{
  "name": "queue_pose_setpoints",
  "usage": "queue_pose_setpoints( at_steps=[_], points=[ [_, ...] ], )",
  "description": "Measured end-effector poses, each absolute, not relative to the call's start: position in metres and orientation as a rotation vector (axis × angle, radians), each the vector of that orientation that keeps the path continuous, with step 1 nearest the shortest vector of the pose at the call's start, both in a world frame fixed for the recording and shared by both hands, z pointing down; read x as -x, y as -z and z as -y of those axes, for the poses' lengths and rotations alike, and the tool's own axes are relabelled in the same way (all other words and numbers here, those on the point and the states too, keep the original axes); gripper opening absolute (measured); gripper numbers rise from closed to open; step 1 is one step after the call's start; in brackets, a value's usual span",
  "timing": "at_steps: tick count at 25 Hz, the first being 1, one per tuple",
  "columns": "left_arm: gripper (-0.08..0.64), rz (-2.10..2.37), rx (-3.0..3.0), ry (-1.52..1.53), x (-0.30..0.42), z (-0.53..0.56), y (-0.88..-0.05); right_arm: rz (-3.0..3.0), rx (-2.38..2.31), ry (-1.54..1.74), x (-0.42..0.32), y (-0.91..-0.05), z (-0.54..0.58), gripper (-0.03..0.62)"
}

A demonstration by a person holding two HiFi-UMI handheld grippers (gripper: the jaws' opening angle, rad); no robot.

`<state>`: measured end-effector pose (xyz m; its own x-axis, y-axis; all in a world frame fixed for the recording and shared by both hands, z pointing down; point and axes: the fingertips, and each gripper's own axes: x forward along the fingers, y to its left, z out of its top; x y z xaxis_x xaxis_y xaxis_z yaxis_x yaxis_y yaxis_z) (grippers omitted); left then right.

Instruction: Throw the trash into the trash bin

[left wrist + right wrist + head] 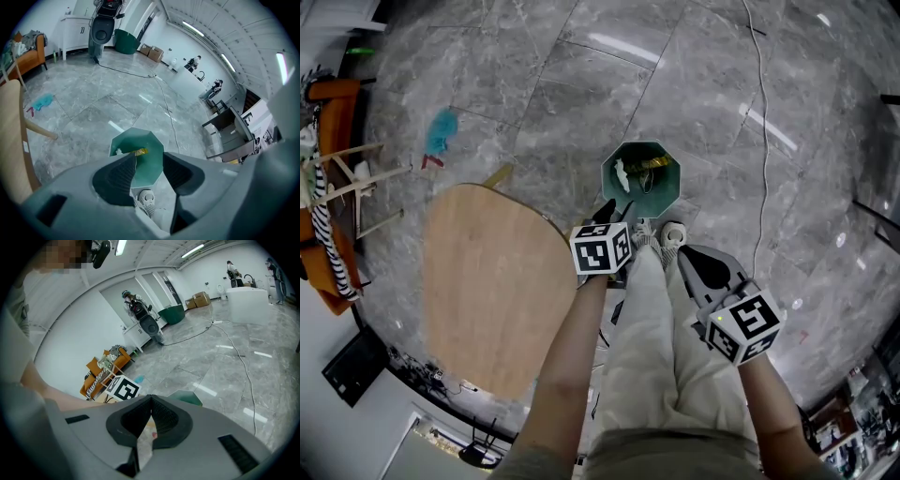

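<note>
A person stands over a teal trash bin (667,187) on a grey marble floor (534,84), a gripper in each hand. The left gripper (615,211) hangs just above the bin's near rim with its jaws spread apart and nothing between them. In the left gripper view the bin shows through the gap. A yellow wrapper (654,164) and a white scrap (622,174) lie inside the bin. The right gripper (151,400), held back beside the person's leg, has its jaws pinched together on a pale scrap (145,441) that hangs below them. A wooden table (487,281) stands at the person's left
</note>
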<state>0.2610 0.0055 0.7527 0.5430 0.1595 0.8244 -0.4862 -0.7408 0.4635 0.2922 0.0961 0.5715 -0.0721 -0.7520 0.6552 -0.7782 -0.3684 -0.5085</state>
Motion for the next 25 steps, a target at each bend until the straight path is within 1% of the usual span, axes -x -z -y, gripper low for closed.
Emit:
queue_pose_setpoints(
  at_steps=[10,25],
  points=[
    [0.178,0.265,-2.113,-1.188,-0.259,-0.009,-0.736,1.770,-2.121,-1.438,-0.284,-0.561,-0.094,0.009],
    [0.176,0.272,-2.147,-1.122,-0.260,-0.011,-0.689,1.811,-2.115,-1.355,-0.281,-0.525,-0.096,0.008]
  ],
)
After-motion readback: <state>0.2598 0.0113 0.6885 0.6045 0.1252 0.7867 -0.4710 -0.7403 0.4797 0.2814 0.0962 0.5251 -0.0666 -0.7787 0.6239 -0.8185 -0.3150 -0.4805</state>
